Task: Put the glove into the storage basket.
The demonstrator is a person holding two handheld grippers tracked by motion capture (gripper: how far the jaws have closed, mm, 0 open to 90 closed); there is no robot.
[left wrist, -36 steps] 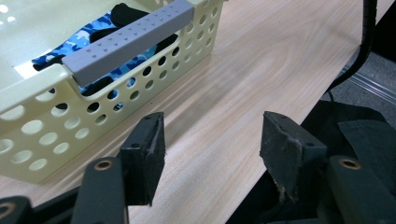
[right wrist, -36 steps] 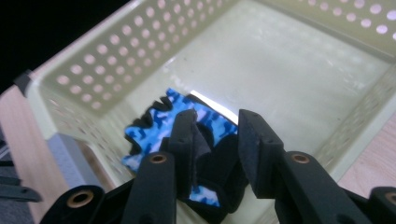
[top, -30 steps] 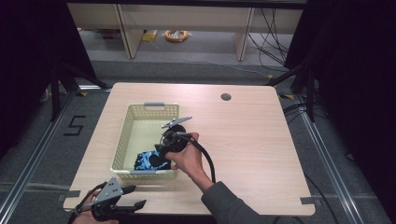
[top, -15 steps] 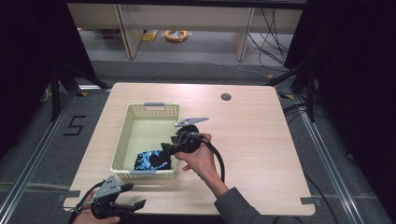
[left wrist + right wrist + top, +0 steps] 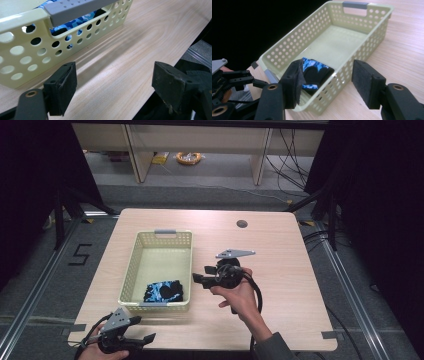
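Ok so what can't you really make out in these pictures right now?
- Blue and black cloth in the basket: what kind of item it is, too bunched and small in the high view.
- The same cloth in the left gripper view: mostly hidden behind the basket wall.
- Left gripper: the hand is cut off by the bottom edge in the high view.

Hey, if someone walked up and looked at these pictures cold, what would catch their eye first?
Probably the pale yellow basket on the left half of the wooden table, with a blue and black cloth lying at its near end. Next, the right hand-held gripper held just right of the basket, jaws open and aimed at it. The left hand-held gripper sits open at the table's near edge.
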